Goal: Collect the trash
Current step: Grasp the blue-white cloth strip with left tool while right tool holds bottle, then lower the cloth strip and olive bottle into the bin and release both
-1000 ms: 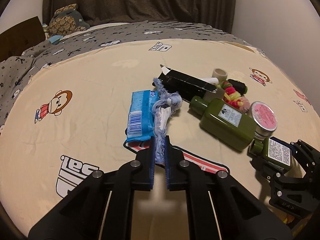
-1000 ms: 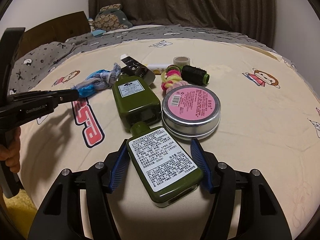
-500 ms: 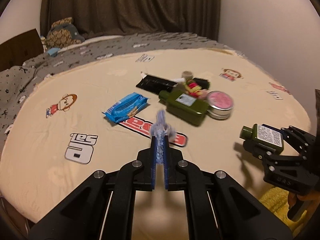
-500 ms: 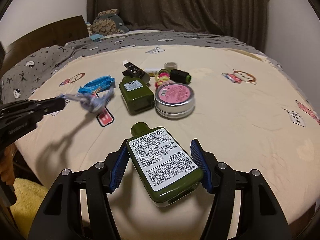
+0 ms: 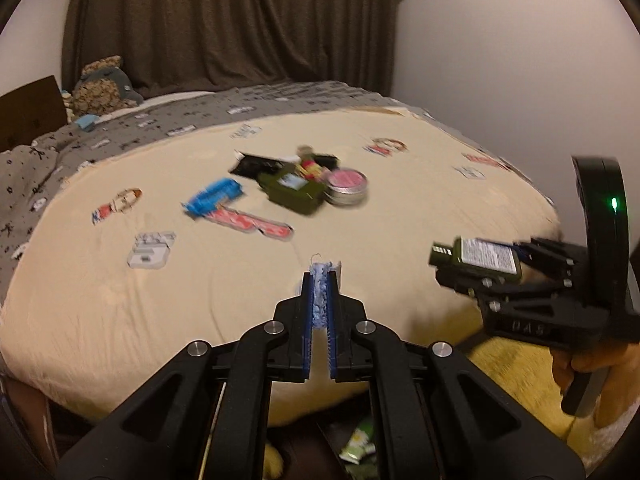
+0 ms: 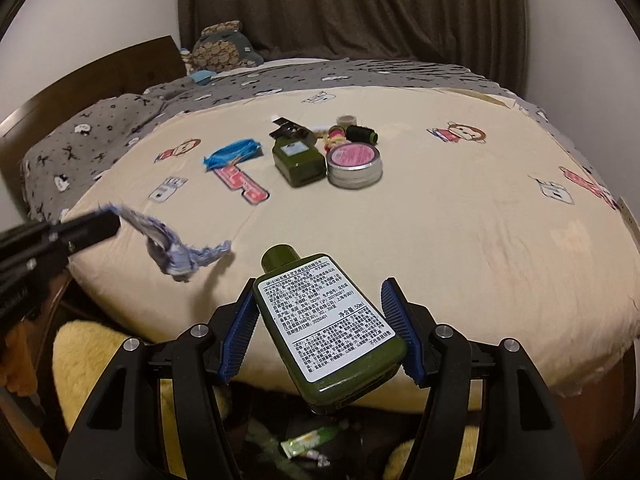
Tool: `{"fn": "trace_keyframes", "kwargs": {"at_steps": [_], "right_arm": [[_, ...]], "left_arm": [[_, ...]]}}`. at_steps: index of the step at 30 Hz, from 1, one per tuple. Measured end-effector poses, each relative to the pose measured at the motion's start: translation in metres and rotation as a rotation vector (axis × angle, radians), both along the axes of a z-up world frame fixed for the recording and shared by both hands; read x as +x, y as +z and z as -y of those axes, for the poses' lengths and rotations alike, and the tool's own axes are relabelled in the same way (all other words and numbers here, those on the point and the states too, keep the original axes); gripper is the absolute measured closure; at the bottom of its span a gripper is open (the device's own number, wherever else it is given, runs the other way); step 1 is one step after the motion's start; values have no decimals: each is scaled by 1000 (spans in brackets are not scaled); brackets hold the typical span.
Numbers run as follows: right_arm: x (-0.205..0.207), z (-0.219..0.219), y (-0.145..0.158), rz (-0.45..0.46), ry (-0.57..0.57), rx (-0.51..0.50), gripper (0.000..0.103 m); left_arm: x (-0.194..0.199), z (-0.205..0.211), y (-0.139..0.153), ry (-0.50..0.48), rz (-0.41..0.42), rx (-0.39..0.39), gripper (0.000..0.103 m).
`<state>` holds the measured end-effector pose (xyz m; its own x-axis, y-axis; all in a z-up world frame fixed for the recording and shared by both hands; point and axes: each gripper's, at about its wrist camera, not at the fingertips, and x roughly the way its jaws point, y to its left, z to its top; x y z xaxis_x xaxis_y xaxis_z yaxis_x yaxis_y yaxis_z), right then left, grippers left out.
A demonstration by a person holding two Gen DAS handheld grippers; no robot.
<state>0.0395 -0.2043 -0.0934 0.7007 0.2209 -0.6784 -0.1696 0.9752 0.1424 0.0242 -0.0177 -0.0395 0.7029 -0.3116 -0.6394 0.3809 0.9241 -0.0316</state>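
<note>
Your left gripper [image 5: 319, 308] is pinched tight on the blue-and-white scrap [image 6: 172, 248]; your right gripper [image 6: 320, 332] sits about half open, clamped on the small green bottle [image 6: 328, 328]. A second ago both pieces lay on the bed [image 5: 100, 288]; now they hang off its near edge, above the dark bin [image 6: 280, 432] where wrappers [image 6: 306, 438] show, so I judge dropping comes next. Further off, still to collect: the blue packet [image 5: 214, 196], big green bottle [image 5: 294, 192], pink-lidded tin [image 5: 346, 186] and black box [image 5: 254, 166].
</note>
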Motion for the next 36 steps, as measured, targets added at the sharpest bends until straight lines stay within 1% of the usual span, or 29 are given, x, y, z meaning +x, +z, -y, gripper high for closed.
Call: {"fn": "trace_keyframes", "kwargs": {"at_steps": [5,8,14,17,18,20,21,25,28,32,36], "right_arm": [[-29,1,-6,-21,17,0,40],[-39,1,-12,-42,22,-2,40],[-44,-2,-42,-121,25,-7,40],[-41,-2,-62,-169,14,-16,40],[-40,-3,-70,-188,8,-25,40],[-37,-3,-87,-227,3,-44,40],[-35,-3,-100,-259,2,-49,40],[-30,0,-130,-341,-6,-23,40],[-28,0,-146,-383,-3,-2,40],[-26,-3,-158,-416,6,25,40],[-22,-6,-172,-458,14,52,40]], "left_arm": [[-28,8,-18,-55,-59,-7,98],[-39,16,-37,-82,-110,0,98],[-45,26,-80,-110,-222,11,99],[-44,28,-107,-114,-288,26,98],[-43,28,-120,-110,-317,39,98],[-40,29,-135,-102,-347,57,98],[-39,29,-145,-100,-369,65,98],[-35,29,-172,-83,-433,79,98],[-31,29,-189,-79,-473,90,98],[-27,30,-211,-79,-543,90,98],[-22,32,-226,-92,-598,89,98]]}}
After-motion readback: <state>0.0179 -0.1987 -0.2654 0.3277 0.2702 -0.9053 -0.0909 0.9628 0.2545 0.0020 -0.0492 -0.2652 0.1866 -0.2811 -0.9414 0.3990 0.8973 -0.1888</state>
